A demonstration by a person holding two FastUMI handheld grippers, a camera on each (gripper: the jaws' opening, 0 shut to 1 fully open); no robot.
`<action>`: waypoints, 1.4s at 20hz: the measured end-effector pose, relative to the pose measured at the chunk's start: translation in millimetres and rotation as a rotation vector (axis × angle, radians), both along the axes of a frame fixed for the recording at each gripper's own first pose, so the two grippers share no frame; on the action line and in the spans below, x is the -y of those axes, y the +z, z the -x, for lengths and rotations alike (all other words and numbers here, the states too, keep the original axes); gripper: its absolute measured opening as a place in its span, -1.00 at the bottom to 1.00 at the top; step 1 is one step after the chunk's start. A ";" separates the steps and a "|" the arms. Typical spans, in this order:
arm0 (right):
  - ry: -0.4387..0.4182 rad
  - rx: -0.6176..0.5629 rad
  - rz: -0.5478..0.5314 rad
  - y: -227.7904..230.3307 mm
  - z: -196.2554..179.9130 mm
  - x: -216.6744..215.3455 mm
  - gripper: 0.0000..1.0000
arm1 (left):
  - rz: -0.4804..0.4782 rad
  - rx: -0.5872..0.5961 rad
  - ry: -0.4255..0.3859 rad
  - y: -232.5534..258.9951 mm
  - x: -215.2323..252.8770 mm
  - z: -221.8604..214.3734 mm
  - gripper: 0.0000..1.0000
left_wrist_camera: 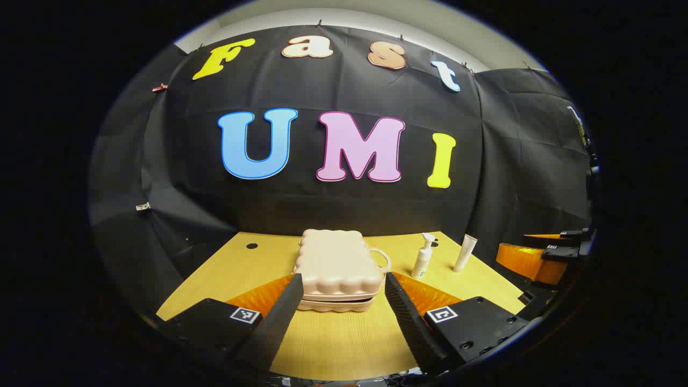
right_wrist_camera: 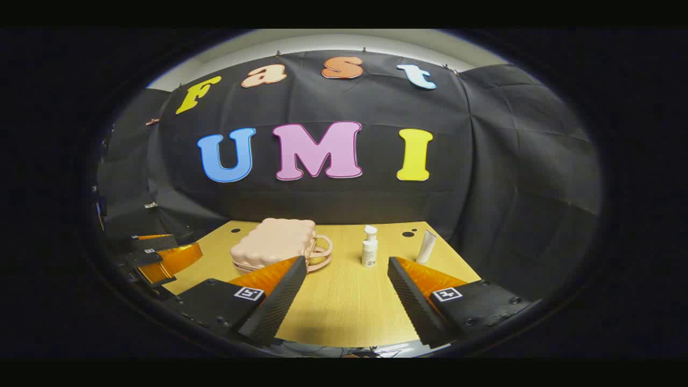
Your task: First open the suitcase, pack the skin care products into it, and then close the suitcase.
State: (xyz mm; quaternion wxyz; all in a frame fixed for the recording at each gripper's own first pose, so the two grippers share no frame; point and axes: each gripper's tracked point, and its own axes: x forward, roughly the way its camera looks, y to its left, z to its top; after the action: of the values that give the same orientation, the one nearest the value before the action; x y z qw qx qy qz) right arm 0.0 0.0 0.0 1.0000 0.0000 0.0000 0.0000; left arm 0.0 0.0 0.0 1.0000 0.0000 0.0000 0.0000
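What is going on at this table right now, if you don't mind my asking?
A person holds a tool in each hand over a yellow table, and nothing is gripped. The left tool is open and faces a closed pink suitcase. The right tool is open too. A pump bottle and a tube stand upright beside the suitcase, not yet packed.

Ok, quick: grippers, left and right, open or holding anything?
Left gripper: open, holding nothing.
Right gripper: open, holding nothing.
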 end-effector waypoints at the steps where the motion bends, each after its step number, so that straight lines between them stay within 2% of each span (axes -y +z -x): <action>1: -0.002 0.001 -0.001 -0.3 0.4 0.5 0.94 | 0.004 0.003 -0.005 0.5 -0.6 -0.1 0.93; 19: -0.022 0.071 0.001 29.2 4.3 7.3 0.94 | 0.006 0.029 -0.035 14.7 6.6 -3.2 0.93; 25: -0.053 0.070 0.003 32.6 -5.8 32.4 0.94 | 0.000 0.008 -0.051 20.4 24.1 -30.9 0.93; 28: -0.069 0.057 -0.007 36.7 -21.0 52.6 0.94 | -0.004 0.004 -0.058 26.5 43.4 -61.2 0.93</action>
State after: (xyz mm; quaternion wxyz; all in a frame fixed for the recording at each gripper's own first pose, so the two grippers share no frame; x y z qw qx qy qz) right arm 21.0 -52.6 36.7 0.9990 0.0036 -0.0284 -0.0344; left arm 61.2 -43.4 26.5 0.9996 0.0018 -0.0019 -0.0290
